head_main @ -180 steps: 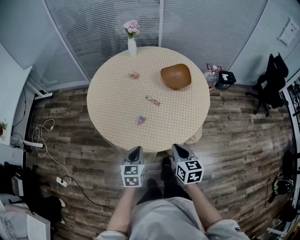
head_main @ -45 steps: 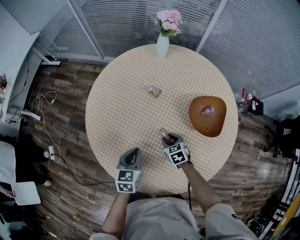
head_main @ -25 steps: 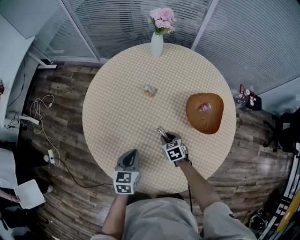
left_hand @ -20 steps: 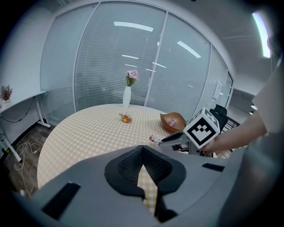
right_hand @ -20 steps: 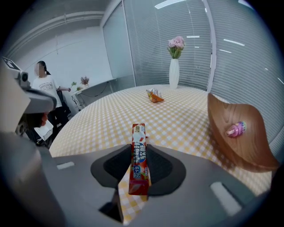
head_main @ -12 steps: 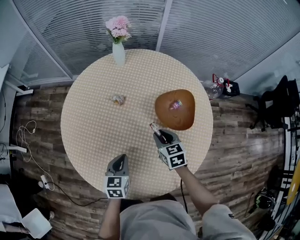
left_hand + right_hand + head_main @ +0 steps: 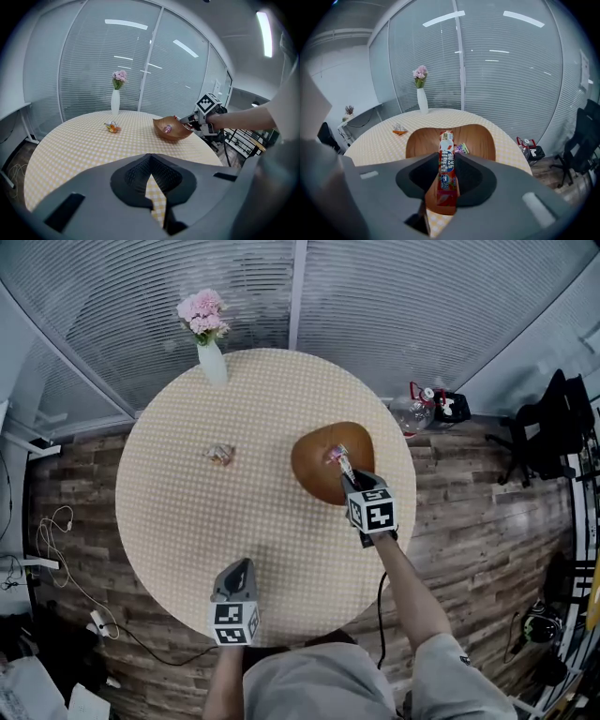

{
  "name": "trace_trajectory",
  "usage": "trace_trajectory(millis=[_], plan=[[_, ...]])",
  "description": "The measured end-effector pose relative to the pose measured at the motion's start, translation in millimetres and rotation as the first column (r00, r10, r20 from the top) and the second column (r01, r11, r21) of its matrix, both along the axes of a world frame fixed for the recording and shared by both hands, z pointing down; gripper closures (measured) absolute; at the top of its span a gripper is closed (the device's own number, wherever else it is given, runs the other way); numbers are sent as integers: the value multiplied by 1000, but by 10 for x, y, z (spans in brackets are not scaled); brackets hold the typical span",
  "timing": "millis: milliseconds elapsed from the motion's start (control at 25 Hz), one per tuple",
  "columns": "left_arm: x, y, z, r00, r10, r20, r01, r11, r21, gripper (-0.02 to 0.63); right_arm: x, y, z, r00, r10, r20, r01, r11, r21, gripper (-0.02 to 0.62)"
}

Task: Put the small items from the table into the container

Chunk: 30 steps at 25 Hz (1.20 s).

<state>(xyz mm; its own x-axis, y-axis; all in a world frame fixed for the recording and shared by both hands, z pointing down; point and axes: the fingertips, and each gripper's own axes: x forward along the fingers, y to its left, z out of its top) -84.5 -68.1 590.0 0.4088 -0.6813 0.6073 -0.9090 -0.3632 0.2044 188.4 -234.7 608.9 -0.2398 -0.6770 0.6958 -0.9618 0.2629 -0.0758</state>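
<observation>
While the right gripper [image 7: 352, 480] clamps its jaws on the lower part of a long red-and-white candy packet [image 7: 446, 164], we see the packet's free end poking out above the hollow of the wooden bowl [image 7: 483, 140], clear of its surface. In the head view the packet [image 7: 342, 461] hangs over the bowl's 3 o'clock side. A small purple sweet [image 7: 462, 148] lies inside the bowl, just at 1 o'clock of the packet's tip. The bowl [image 7: 314, 457] sits on the round checked table [image 7: 187, 521] toward the table's 2 o'clock side. An orange sweet [image 7: 221, 455] rests on the cloth at 9 o'clock of the bowl, well apart from it. At the table's 11 o'clock edge stands a white vase [image 7: 212, 364] with pink flowers [image 7: 202, 310]. Our left gripper [image 7: 237, 579] hovers over the table's 6 o'clock edge, its jaws together with nothing between them, pointing across the cloth. Dark wooden floor [image 7: 469, 521] surrounds the table.
</observation>
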Motion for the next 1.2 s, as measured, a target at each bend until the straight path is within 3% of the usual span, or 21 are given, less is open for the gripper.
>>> trace_trajectory(millis=[360, 520, 680, 840, 1000, 1200], plan=[[36, -8, 53, 1000, -5, 16, 5, 1000, -15, 601, 133, -146, 242, 997, 8, -72, -12, 999, -53, 488], [59, -25, 62, 1000, -19, 24, 19, 1000, -8, 601, 168, -170, 203, 999, 16, -50, -18, 999, -37, 489], [35, -74, 33, 998, -67, 16, 67, 998, 20, 601, 164, -144, 23, 999, 18, -37, -17, 1000, 17, 489], [65, -112, -25, 997, -77, -17, 78, 996, 40, 601, 83, 26, -307, 1000, 12, -15, -10, 994, 112, 588], [187, -173, -73, 998, -62, -23, 63, 996, 55, 601, -37, 352, -596, 999, -17, 51, 8, 984, 178, 594], [265, -268, -153, 998, -49, -40, 51, 997, 64, 601, -253, 859, -703, 992, 14, 128, -41, 976, 212, 594]])
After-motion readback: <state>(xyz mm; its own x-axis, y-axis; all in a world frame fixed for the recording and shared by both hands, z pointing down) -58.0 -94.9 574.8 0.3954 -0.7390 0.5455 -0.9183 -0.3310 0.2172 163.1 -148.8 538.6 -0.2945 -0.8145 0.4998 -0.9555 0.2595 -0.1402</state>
